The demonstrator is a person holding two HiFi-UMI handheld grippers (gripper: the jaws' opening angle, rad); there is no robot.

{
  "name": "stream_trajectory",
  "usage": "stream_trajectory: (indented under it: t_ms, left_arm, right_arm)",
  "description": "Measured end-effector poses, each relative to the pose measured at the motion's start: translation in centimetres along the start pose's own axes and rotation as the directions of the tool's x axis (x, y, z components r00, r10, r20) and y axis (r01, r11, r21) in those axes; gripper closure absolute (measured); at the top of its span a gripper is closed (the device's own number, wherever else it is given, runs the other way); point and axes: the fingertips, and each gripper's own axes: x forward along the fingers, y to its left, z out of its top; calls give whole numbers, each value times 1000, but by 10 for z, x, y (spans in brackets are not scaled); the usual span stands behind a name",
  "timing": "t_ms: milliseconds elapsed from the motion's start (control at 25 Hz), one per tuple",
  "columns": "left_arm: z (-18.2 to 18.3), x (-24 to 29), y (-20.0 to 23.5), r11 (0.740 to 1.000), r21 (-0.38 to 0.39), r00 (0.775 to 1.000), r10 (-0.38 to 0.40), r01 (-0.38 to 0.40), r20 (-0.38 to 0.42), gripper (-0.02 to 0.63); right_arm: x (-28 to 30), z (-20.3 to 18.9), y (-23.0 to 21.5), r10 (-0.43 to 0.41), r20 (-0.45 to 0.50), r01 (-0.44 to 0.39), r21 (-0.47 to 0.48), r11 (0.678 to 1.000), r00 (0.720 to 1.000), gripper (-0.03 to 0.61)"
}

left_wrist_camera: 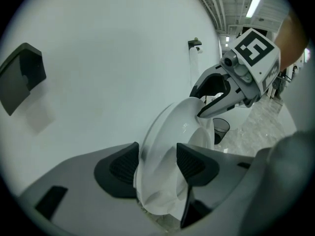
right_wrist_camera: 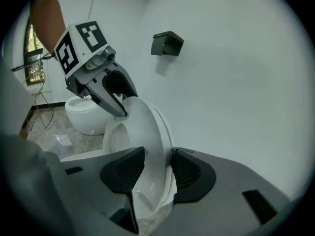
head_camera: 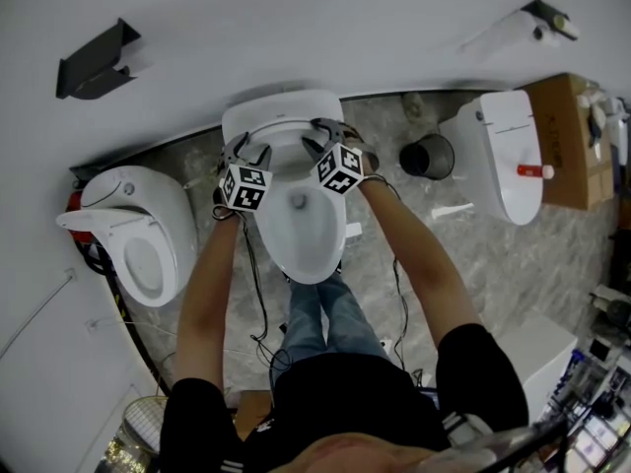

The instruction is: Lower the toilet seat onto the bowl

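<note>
The white toilet bowl stands against the wall, between my arms. Its seat is raised upright together with the lid, against the wall. My left gripper grips the upright pair's left edge, and my right gripper grips its right edge. In the left gripper view the seat's rim fills the gap between the pads of the left gripper. In the right gripper view the seat and the lid behind it are clamped by the right gripper.
A second toilet stands to the left and a third to the right. A black bin sits between the middle and right toilets. A black holder hangs on the wall. Cables trail on the marble floor by my legs.
</note>
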Motion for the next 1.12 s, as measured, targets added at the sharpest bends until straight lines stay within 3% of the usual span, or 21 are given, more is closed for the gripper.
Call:
stream_trajectory:
  t_ms: [240,680,1120]
  left_arm:
    - [-2,0,3,998,51,999,28,-27,-22,401]
    - [-4,-13,-7,998,55,999,40,-39,-18,442]
    - [-24,-52,-45,998,61,1000,16,-15,-25,453]
  right_arm:
    - [2,-1,-3,-19,-16,19,-13,1000,1000,417]
    - [-11,-2,12,6,-35,-8,-55,998,999,426]
    - [-48,-10,55,32,-39,-35,-82,996,999,431]
